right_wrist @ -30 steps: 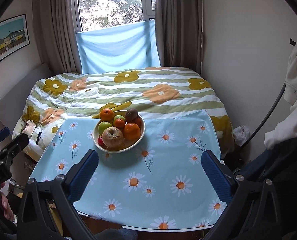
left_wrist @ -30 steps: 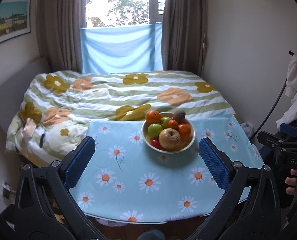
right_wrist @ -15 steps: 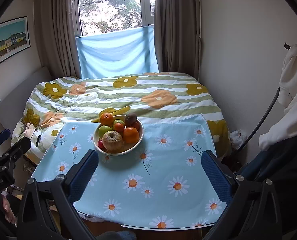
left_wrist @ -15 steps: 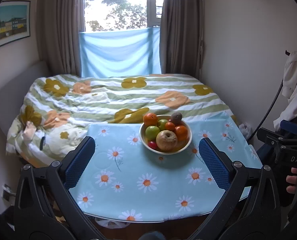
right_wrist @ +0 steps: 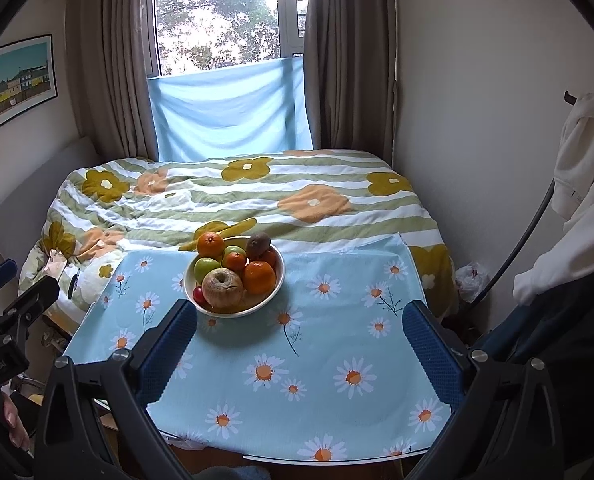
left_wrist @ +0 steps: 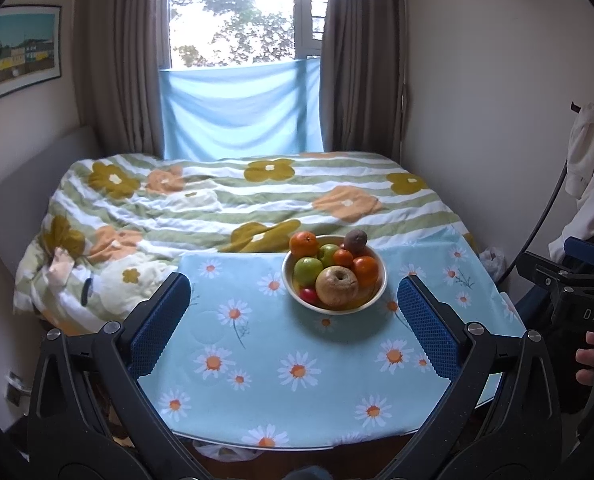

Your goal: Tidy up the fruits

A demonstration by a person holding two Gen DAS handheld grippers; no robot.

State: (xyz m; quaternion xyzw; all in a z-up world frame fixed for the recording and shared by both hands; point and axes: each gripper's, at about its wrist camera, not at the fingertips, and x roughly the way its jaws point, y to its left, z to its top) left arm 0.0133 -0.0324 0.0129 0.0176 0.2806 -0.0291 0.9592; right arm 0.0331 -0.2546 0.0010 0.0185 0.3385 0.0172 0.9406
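Note:
A white bowl point(left_wrist: 380, 285) heaped with fruit stands near the far edge of the table; it also shows in the right wrist view point(right_wrist: 278, 280). In it are a large brown apple point(left_wrist: 337, 285), green apples point(left_wrist: 308, 270), oranges point(left_wrist: 304, 244), a kiwi point(left_wrist: 356, 240) and a small red fruit point(left_wrist: 309, 295). My left gripper point(left_wrist: 293, 314) is open and empty, held above the near half of the table. My right gripper point(right_wrist: 299, 342) is open and empty, right of the bowl and nearer the front edge.
The table has a light-blue daisy cloth point(left_wrist: 297, 368). Behind it lies a bed with a striped flower quilt point(left_wrist: 225, 200). A window with curtains point(left_wrist: 237, 40) is at the back. White clothing point(right_wrist: 577, 152) hangs on the right wall.
Both grippers have drawn back and tilted up a little, so the bowl sits slightly lower and the window shows more. The fruit has not moved.

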